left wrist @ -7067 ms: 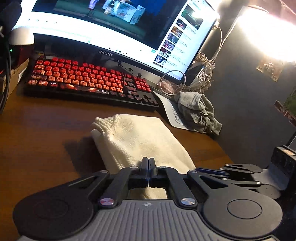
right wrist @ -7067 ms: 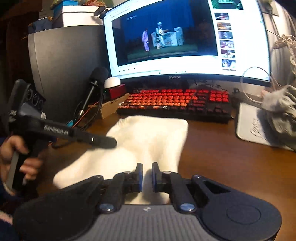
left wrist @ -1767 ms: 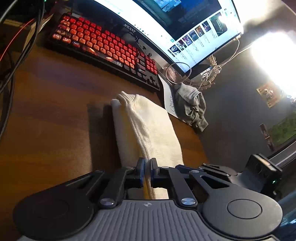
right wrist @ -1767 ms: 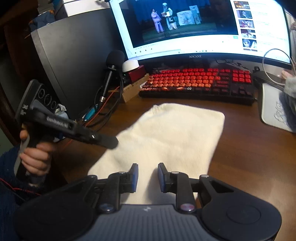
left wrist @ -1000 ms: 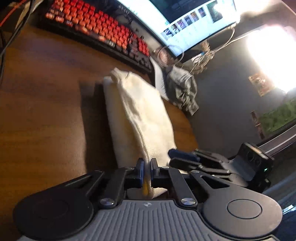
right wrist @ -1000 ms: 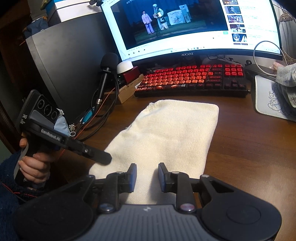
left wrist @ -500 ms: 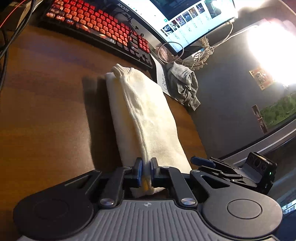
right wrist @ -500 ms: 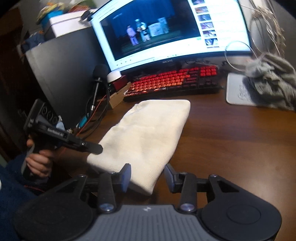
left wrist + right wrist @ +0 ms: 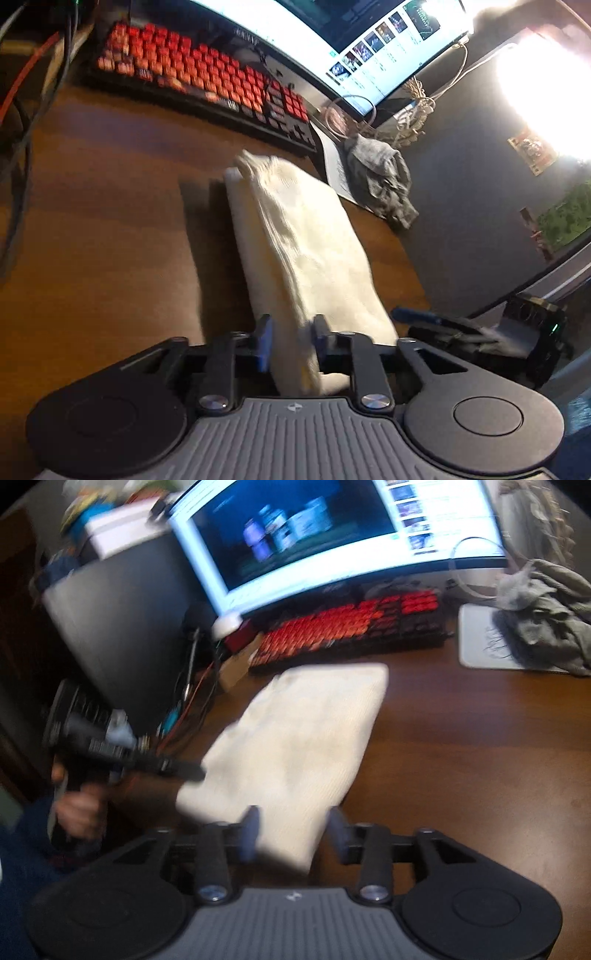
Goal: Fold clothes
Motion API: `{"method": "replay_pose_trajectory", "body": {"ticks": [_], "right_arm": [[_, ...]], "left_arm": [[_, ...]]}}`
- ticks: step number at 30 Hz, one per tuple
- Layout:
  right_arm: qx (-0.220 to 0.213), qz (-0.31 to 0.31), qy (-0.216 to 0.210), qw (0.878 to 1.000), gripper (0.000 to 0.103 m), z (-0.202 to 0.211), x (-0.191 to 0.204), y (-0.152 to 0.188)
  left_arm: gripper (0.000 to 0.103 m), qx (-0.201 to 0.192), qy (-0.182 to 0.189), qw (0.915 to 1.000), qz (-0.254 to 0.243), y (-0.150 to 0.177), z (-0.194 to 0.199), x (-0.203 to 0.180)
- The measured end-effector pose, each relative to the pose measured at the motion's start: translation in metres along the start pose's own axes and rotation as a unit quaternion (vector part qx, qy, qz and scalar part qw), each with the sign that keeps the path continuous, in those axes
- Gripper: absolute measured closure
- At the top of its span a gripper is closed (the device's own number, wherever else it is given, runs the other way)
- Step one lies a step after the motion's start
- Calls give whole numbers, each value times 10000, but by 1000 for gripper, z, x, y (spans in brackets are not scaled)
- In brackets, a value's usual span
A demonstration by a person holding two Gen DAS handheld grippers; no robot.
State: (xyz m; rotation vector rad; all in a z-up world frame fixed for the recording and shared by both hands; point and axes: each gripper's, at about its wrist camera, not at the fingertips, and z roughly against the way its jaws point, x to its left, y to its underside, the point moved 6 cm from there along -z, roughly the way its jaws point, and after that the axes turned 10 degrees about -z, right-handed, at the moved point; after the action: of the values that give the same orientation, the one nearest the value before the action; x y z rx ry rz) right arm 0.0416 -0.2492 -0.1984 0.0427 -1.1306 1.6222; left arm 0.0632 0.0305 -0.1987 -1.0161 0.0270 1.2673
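Folded cream knitted garment [image 9: 303,236] lying lengthwise on a dark brown wooden desk [image 9: 110,229], stretching straight ahead from the left gripper [image 9: 291,341] toward a black keyboard with glowing red keys [image 9: 207,79]; near end of the cloth sitting between the black fingers [image 9: 263,341] of that gripper, jaws opening, a gap showing on the left side of the fabric, contact on the right side too blurred to tell; right gripper [image 9: 417,317] visible just to the right of the garment's near end in the left wrist view, blue-tipped, low over the desk edge.

From the right wrist view, same cream garment [image 9: 295,746] spreading ahead and slightly left of the right gripper [image 9: 293,830], its near corner lying between blue-padded fingers [image 9: 249,830]; jaws opening and standing clear of the cloth on both sides; left gripper [image 9: 184,770] reaching in from the left, tip at the garment's near left edge, held by a hand [image 9: 77,812] at the desk's edge.

Farther ahead of both grippers, a wide curved monitor [image 9: 332,535] lit with a video page; off to the right, a crumpled grey cloth [image 9: 546,616] resting on a pale mouse mat [image 9: 480,642]; bundle of dark and red cables [image 9: 192,701] to the left, beside a dark grey computer case [image 9: 122,620]; whole right wrist picture smeared by motion blur.
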Motion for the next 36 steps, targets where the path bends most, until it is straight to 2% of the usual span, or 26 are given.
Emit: {"method": "replay_pose_trajectory", "body": {"ticks": [1,2,6,7,8,11,13,15,19,22,23,27,29,31,36], "right_arm": [[-82,-144,34,9999,47,-3,-1,-5],[-111,-246,94,9996,47,-7,-3,-9],[-18,-507,512,9974,48,-32,-8,-16],[-9,-470,620,9970,55,-35,-7,-17],[8,-335,667,9972,69,-37,-3,-15],[-55,50,746,9972,78,-37,10,-13],[-114,232,850,9960,78,-40,15,-10],[-156,311,919,9952,77,-41,16,-9],[-242,113,1007,9946,60,-40,9,-20],[-217,-50,946,9953,62,-49,6,-26],[-208,-71,928,9954,68,-51,7,-26],[-242,137,972,9949,68,-49,11,-25],[-213,71,945,9953,66,-48,9,-32],[-249,-73,958,9951,52,-49,5,-44],[-456,-298,983,9937,51,-63,-4,-77]], "left_arm": [[71,-9,-78,10000,-29,-2,-1,1],[68,2,-157,9999,-40,-4,-2,3],[69,52,-273,9996,-59,-8,-9,6],[69,67,-249,9996,-71,-7,-11,6],[69,87,-214,9997,-78,-7,-13,5],[68,183,-37,9998,-66,-3,-19,3],[68,176,-66,9997,-121,-2,-20,0],[68,176,-65,9997,-133,-1,-19,-1],[68,191,-37,9998,-97,1,-18,-1],[68,188,-79,9997,-131,2,-17,-3],[68,191,-94,9997,-141,3,-16,-3],[72,111,-163,9997,-149,-2,-10,-3],[72,8,-253,9995,-189,-9,-6,-2],[72,-85,-347,9991,-231,-17,-4,-1],[72,-54,-495,9988,-2,-35,-22,13]]}}
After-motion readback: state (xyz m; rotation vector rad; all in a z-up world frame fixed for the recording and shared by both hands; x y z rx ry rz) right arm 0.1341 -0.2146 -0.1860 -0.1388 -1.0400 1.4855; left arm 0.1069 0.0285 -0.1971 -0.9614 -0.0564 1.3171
